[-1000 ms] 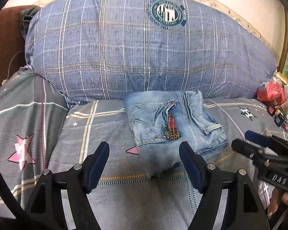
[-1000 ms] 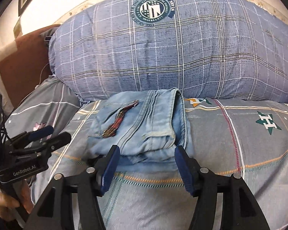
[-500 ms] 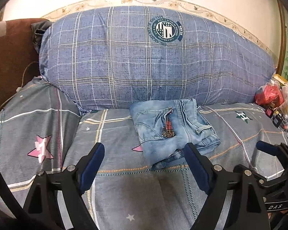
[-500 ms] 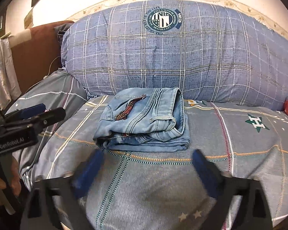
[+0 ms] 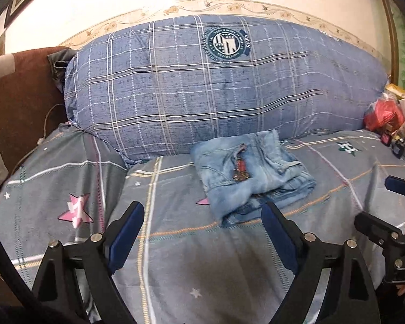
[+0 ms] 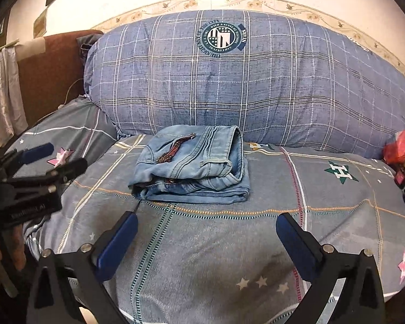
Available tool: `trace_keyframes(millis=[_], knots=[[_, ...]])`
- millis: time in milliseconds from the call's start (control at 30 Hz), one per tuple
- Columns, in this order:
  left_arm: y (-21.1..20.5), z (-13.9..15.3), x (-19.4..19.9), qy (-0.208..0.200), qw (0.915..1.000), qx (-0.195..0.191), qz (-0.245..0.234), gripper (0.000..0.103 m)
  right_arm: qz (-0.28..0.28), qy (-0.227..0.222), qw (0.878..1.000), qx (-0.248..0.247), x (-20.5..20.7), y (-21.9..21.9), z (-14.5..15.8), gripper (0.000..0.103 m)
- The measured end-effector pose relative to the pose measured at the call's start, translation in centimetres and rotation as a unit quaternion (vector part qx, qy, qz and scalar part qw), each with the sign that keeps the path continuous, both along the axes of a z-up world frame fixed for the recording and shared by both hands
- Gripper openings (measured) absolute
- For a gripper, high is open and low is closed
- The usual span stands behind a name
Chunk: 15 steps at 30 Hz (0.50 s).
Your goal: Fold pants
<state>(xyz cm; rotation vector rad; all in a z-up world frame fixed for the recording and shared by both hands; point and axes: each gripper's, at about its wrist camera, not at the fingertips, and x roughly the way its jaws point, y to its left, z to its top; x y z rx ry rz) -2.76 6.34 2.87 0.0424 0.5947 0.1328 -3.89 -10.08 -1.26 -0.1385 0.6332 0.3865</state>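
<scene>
Light blue denim pants (image 5: 249,176) lie folded in a compact bundle on the grey bedspread (image 5: 191,256), close to the big pillow; they also show in the right wrist view (image 6: 194,167). A red patterned strip shows on top of the bundle. My left gripper (image 5: 201,216) is open and empty, held back from the pants over the bedspread. My right gripper (image 6: 206,222) is open and empty, a short way in front of the bundle. Each gripper shows at the edge of the other's view: the right one (image 5: 391,208) and the left one (image 6: 46,159).
A large blue plaid pillow (image 6: 251,81) stands behind the pants against the wall. A second grey pillow (image 5: 54,178) lies at the left. Red bags and small packets (image 5: 391,124) are heaped at the right edge. A brown headboard (image 6: 54,67) stands at the left.
Both grippers have drawn back and up from the folded pants, which now look smaller and farther away. The right gripper's jaws have opened wider. The pants have not moved.
</scene>
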Motion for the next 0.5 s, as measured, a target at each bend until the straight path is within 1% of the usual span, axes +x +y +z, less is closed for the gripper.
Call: trace_keyframes(millis=[167,367,500], knots=[[-0.7,-0.1,-0.9,-0.001,0.9999,-0.009,-0.009,0.089,-0.005,-0.002,1.0,-0.002,-0.7,-0.7,0.4,0.103],[-1.4,-0.5,-1.5,0.003,0.9998,-0.006,-0.017,0.089,-0.01,-0.004,1.0,0.005,-1.7,-1.4,1.0,0.103],[-1.5,-0.7,-1.8,0.005,0.9997,-0.012,-0.02,0.089,-0.013,-0.009,1.0,0.008,-2.3,-1.8,1.2,0.103]])
